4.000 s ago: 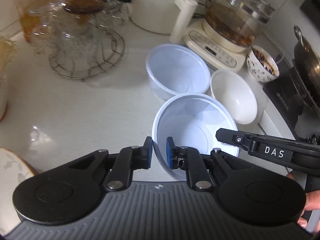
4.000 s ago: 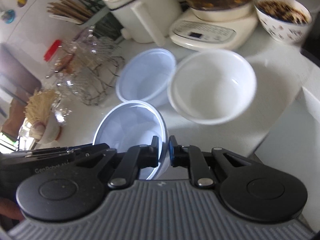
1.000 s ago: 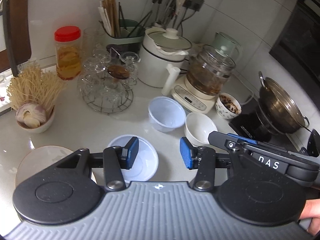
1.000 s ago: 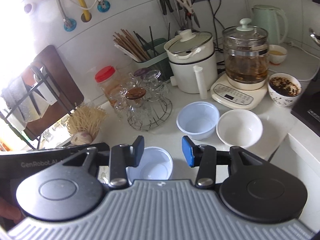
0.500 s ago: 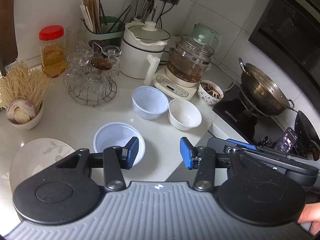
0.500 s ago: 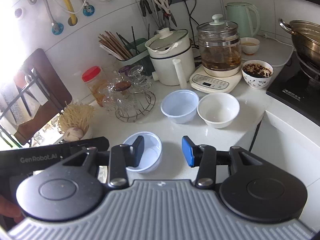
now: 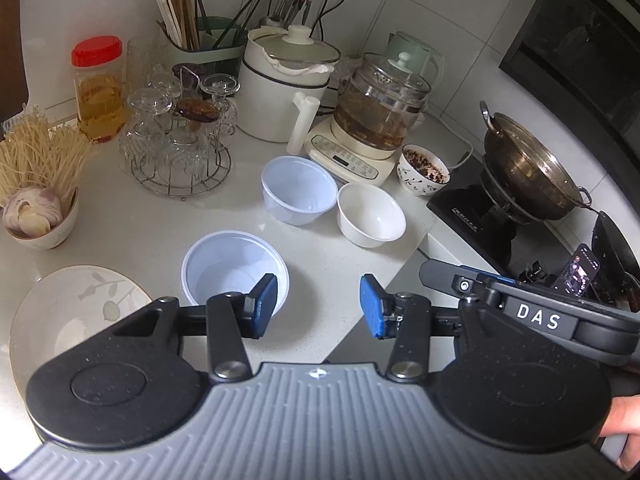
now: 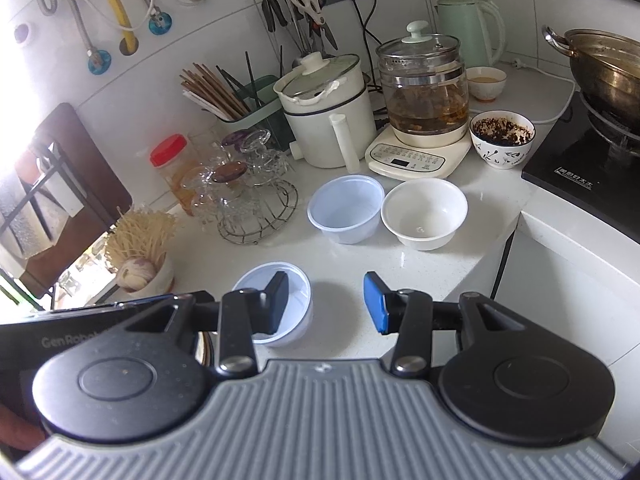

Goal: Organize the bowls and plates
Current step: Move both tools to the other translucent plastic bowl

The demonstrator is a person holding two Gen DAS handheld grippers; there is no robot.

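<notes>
**Over the counter: both grippers empty, three bowls loose**

Above the white counter (image 7: 132,220) we find the left gripper (image 7: 318,306) and the right gripper (image 8: 326,302) both held clear of the work, jaws parted, with nothing between the pads. One pale blue plastic bowl (image 7: 234,270) stands alone near the front edge, just beside a leaf-patterned plate (image 7: 68,312) at the left. A second blue bowl (image 7: 298,190) sits further back, close beside a white bowl (image 7: 370,216); we cannot tell whether their rims touch.

We judge the step in hand to be choosing the next bowl to gather. The two blue bowls look alike and should nest, so the near one is the sensible pick. We advise taking it by the rim, one pad inside the wall and one outside, as thin plastic may flex or slip under a shallow bite. Lift it straight up before carrying it across, lower it level into its partner, and keep clear of the glass rack (image 7: 182,152) and the filled patterned bowl (image 7: 424,170) behind.
</notes>
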